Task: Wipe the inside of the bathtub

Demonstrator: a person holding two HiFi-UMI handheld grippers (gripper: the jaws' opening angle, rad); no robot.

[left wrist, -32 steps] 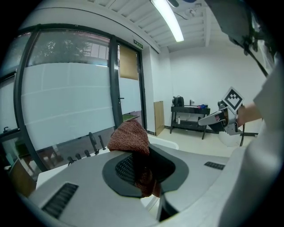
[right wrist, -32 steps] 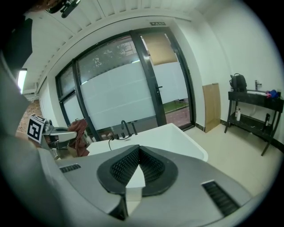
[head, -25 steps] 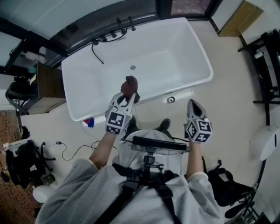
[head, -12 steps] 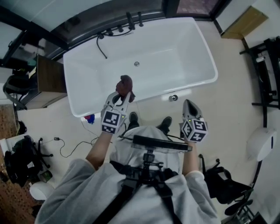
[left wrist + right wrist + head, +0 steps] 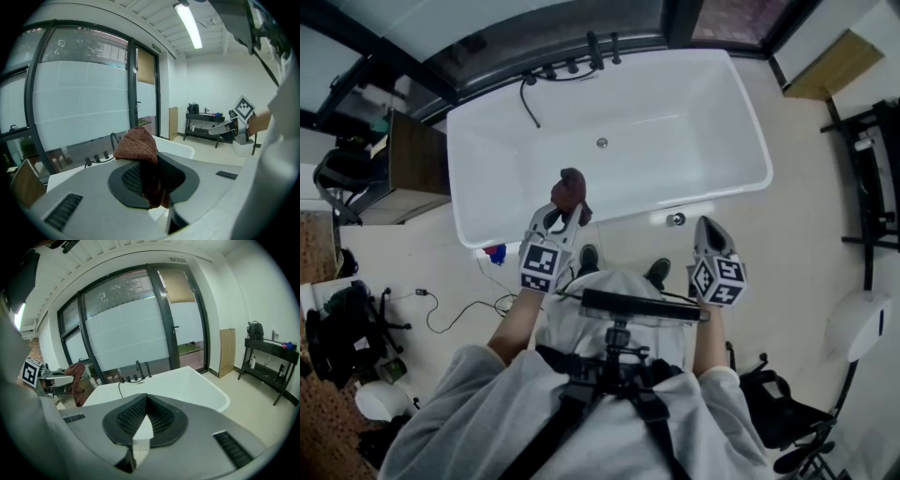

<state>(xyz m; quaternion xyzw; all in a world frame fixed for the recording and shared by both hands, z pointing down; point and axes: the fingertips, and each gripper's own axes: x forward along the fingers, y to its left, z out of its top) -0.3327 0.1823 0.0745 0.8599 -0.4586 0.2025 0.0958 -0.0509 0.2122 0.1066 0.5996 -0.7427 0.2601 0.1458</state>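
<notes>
Head view: the left gripper (image 5: 565,212) is clamped on a brown cloth (image 5: 572,187) above the near side of the bathtub (image 5: 694,103). The right gripper (image 5: 709,225) is closed and empty. Wiping looks not yet begun; next, lower the cloth inside.

one white bathtub (image 5: 712,89), one brown cloth (image 5: 571,190), two grippers (image 5: 566,216) (image 5: 706,228), two dark shoes (image 5: 588,259) (image 5: 657,272), one person (image 5: 581,412).
</notes>
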